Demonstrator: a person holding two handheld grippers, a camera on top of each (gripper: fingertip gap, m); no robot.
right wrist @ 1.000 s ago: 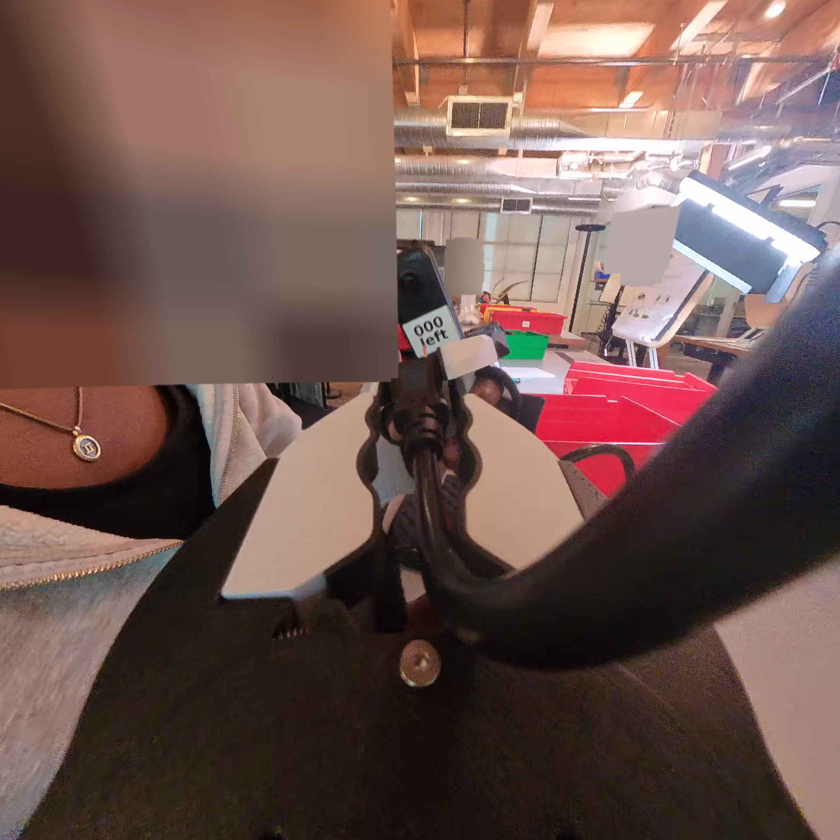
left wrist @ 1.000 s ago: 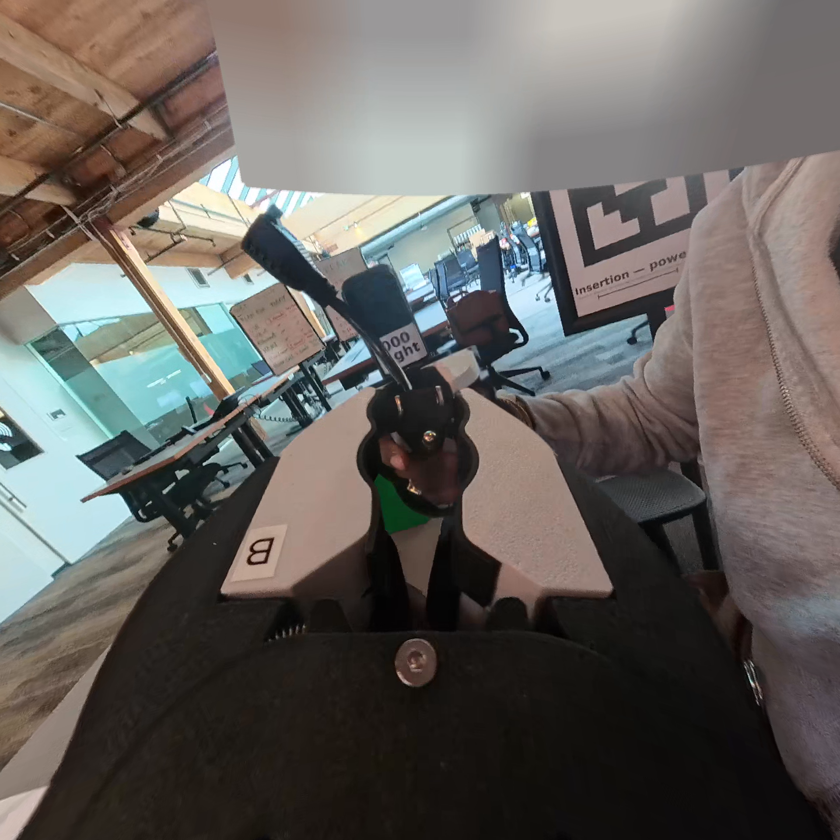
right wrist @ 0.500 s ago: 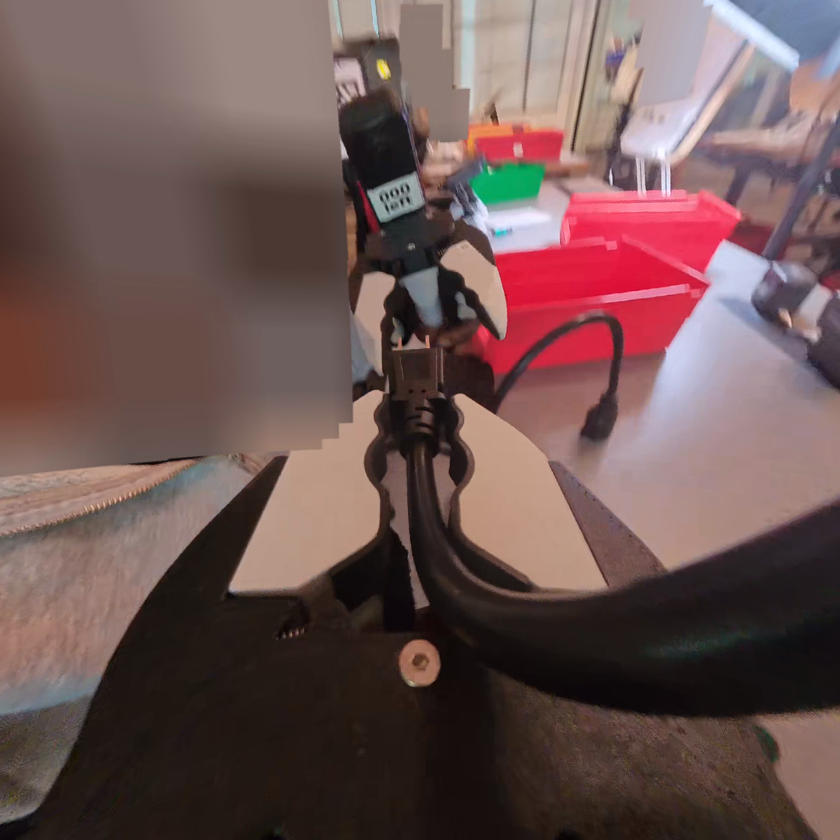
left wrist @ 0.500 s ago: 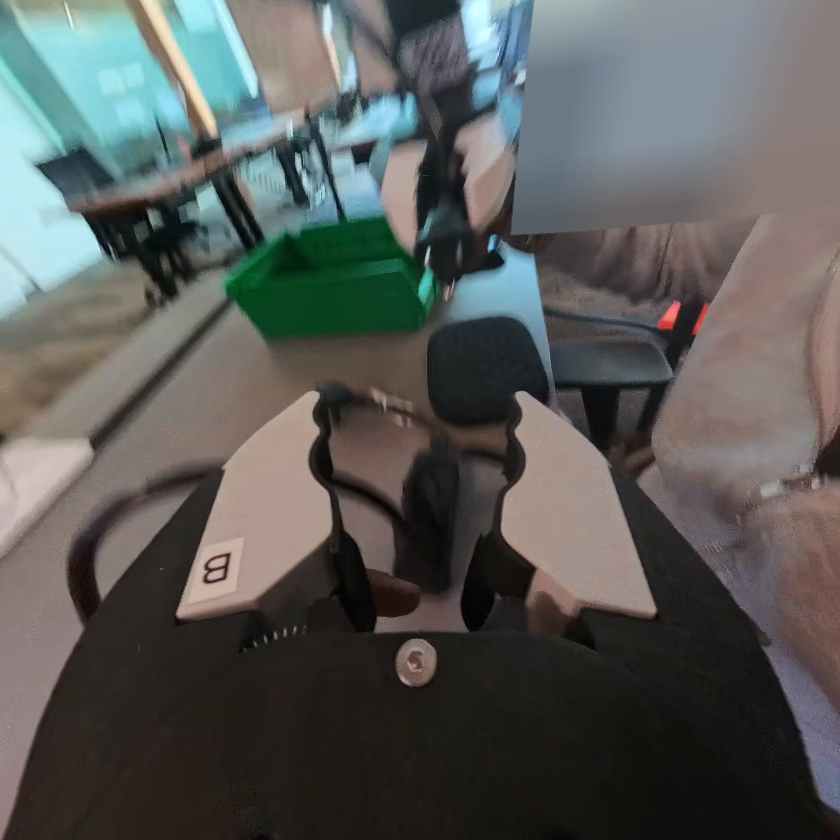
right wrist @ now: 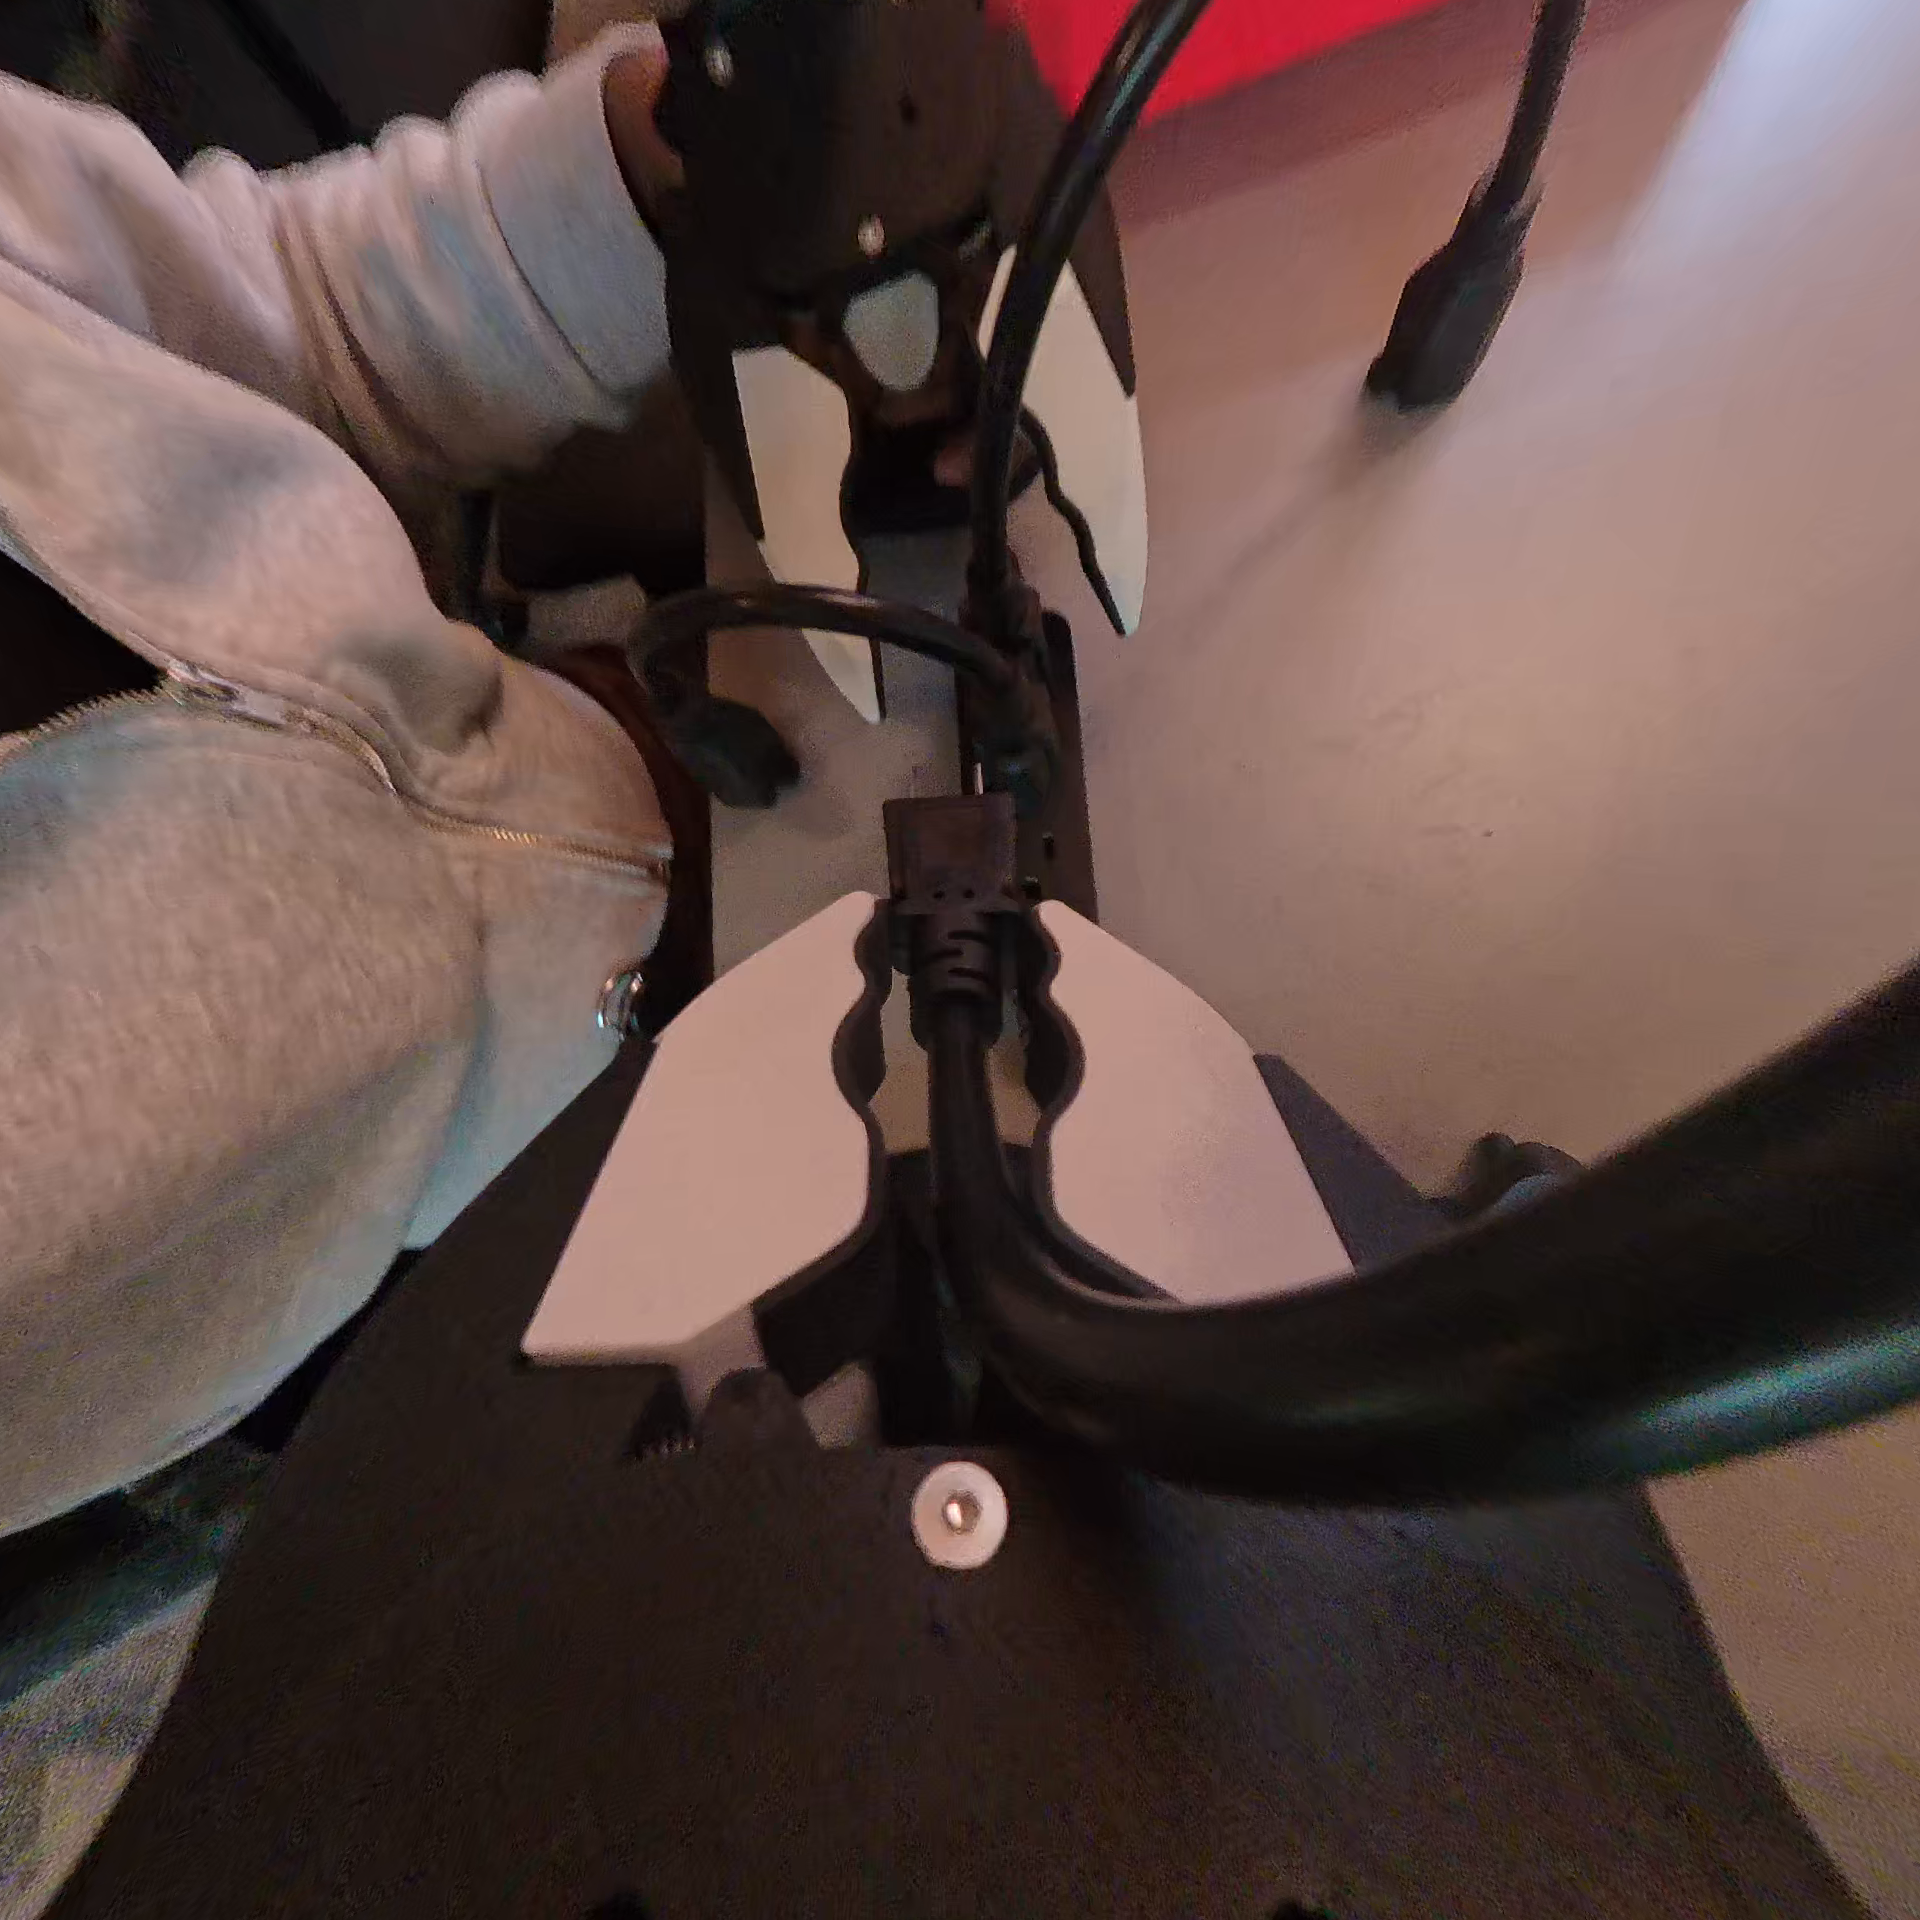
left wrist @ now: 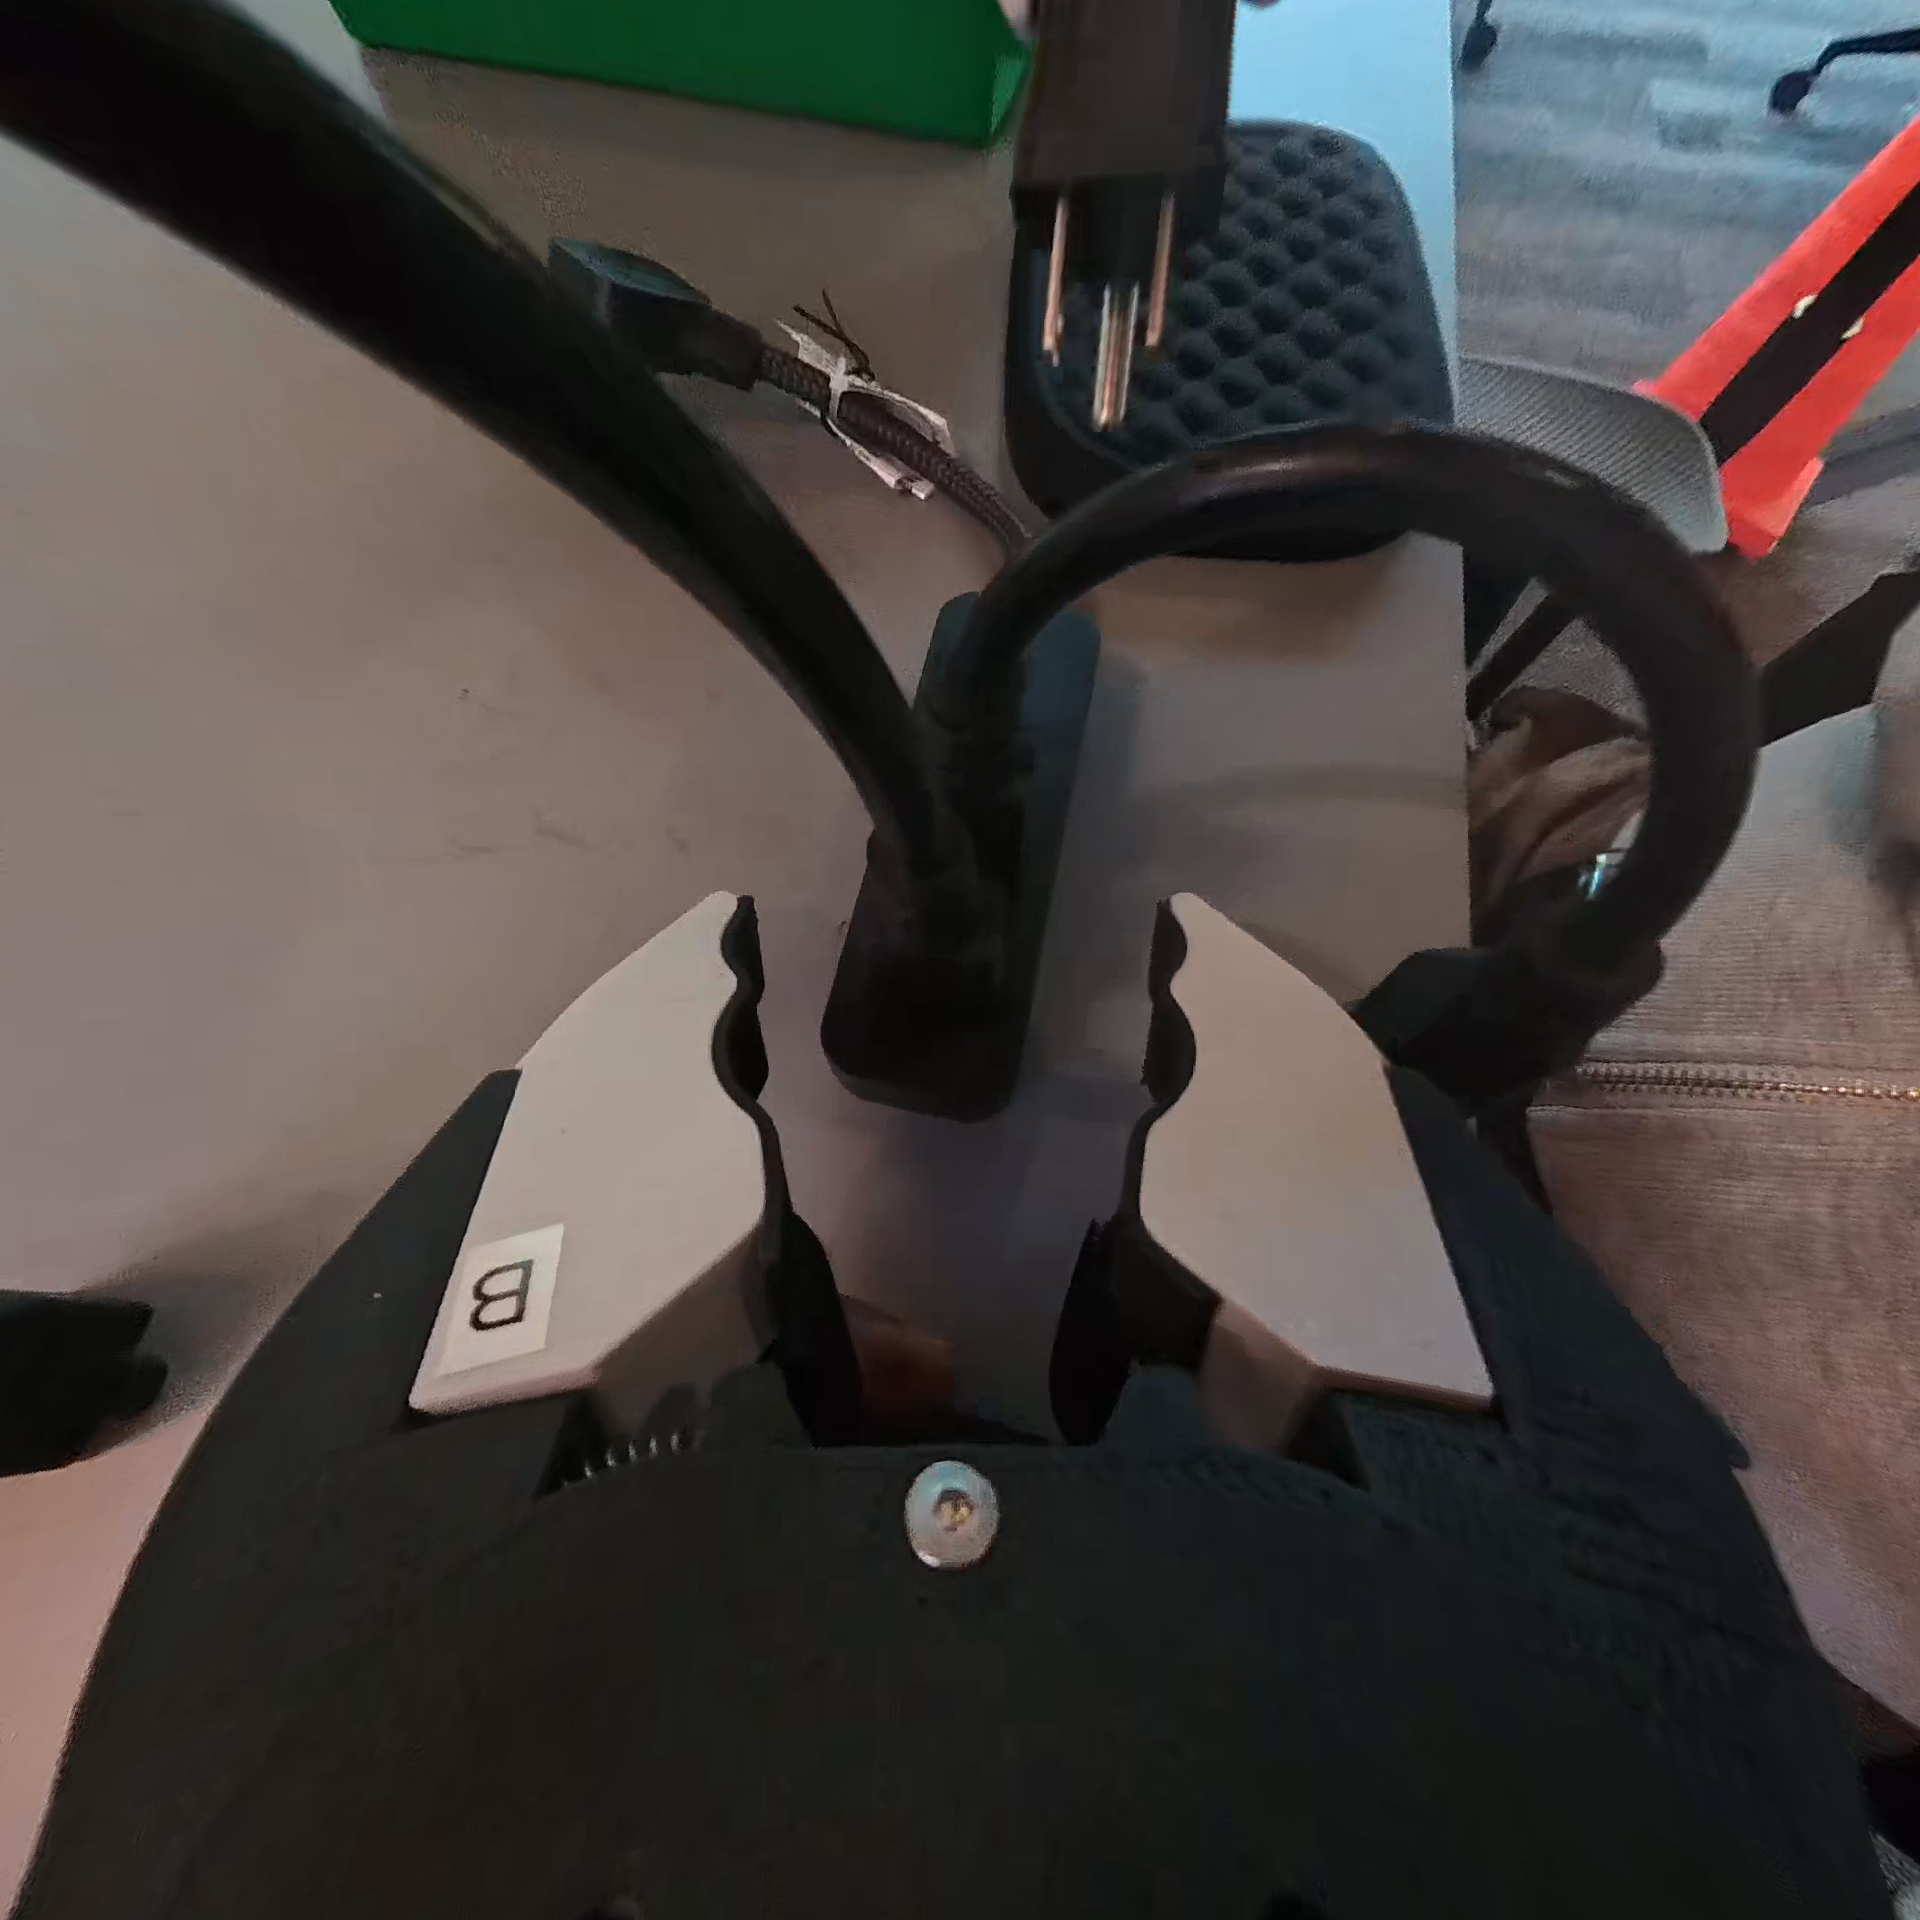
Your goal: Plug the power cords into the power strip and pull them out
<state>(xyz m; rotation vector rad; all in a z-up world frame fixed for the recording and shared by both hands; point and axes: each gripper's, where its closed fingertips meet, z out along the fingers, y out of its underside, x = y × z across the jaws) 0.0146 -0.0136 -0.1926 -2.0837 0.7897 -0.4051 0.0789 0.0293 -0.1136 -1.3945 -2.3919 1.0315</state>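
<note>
A black power strip (left wrist: 935,1018) lies on the grey table (left wrist: 364,779). One thick black cord (left wrist: 644,478) ends in a plug standing in the strip. My left gripper (left wrist: 951,914) is open and empty, with its fingers on either side of the strip's near end. My right gripper (right wrist: 961,909) is shut on a second black plug (right wrist: 945,847) by its ribbed neck. That plug hangs above the strip's (right wrist: 1070,748) end. In the left wrist view it hangs prongs down (left wrist: 1112,135) above the strip's far end. The left gripper also shows in the right wrist view (right wrist: 997,665).
A green bin (left wrist: 675,52) stands at the table's far side, a red bin (right wrist: 1195,52) on the other. A braided cable with a white tag (left wrist: 873,405) and a loose cord end (right wrist: 1444,312) lie on the table. A person's grey sleeve (right wrist: 312,312) is close. About 12 cm separates my left fingertips from my right.
Both grippers have swung down from facing each other in the air to the table. The left gripper's jaws have gone from nearly shut to wide open. The right gripper still holds its plug.
</note>
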